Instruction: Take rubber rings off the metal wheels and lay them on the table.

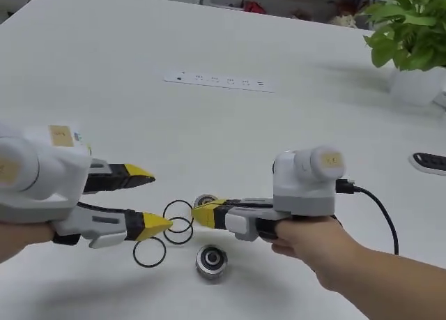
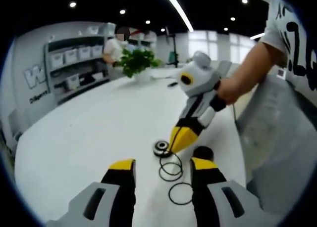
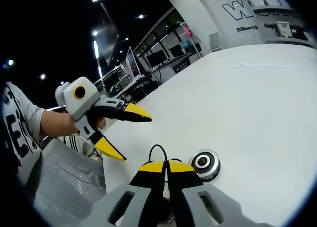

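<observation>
Head view: left tongs (image 1: 148,198) open. Right tongs (image 1: 198,212) closed, tips just beside one metal wheel (image 1: 204,200); second wheel (image 1: 210,261) sits nearby. Three rubber rings (image 1: 150,252) lie loose on the surface (image 1: 279,139).
Left gripper view: two rings lie between the open jaws.
Right gripper view: ring loop (image 3: 157,146) at the closed tips; pinched or not, cannot tell.

on the white table (image 1: 293,132) we see the left gripper (image 1: 160,199) at near left, its yellow-tipped jaws spread apart. the right gripper (image 1: 196,214) reaches in from the right, jaws pressed together at the right edge of the far ring (image 1: 179,201). three black rubber rings (image 1: 134,252) lie between them. one metal wheel (image 1: 211,261) sits nearest us, a second wheel (image 1: 204,200) just behind the right tips. a power strip (image 1: 216,80) lies far off.
</observation>
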Demonstrator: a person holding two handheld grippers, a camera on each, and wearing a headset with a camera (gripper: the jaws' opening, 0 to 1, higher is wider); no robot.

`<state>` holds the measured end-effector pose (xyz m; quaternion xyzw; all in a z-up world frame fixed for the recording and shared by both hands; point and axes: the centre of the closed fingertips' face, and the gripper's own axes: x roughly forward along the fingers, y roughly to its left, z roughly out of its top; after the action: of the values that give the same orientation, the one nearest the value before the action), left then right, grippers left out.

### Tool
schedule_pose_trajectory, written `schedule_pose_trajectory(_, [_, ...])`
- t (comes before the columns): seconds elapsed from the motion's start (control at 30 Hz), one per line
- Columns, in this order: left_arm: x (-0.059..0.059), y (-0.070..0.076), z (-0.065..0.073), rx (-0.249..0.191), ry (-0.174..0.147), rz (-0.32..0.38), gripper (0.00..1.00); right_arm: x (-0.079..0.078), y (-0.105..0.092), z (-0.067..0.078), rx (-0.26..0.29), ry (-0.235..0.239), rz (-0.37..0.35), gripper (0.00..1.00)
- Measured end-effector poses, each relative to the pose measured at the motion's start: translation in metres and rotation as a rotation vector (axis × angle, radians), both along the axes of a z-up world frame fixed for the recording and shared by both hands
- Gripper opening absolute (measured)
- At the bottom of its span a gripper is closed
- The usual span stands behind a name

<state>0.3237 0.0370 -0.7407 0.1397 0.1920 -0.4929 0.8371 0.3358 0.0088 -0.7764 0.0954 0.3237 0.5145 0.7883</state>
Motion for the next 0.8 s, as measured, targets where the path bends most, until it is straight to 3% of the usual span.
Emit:
schedule_pose_trajectory(0.5, [-0.011, 0.016, -0.004, 0.009, 0.004, 0.013, 0.48, -0.015, 0.012, -0.015, -0.045, 0.072, 0.047, 0.0])
schedule_pose_trajectory(0.8, [-0.014, 0.021, -0.007, 0.01, 0.011, 0.026, 0.47, -0.015, 0.014, -0.02, -0.064, 0.096, 0.039, 0.0])
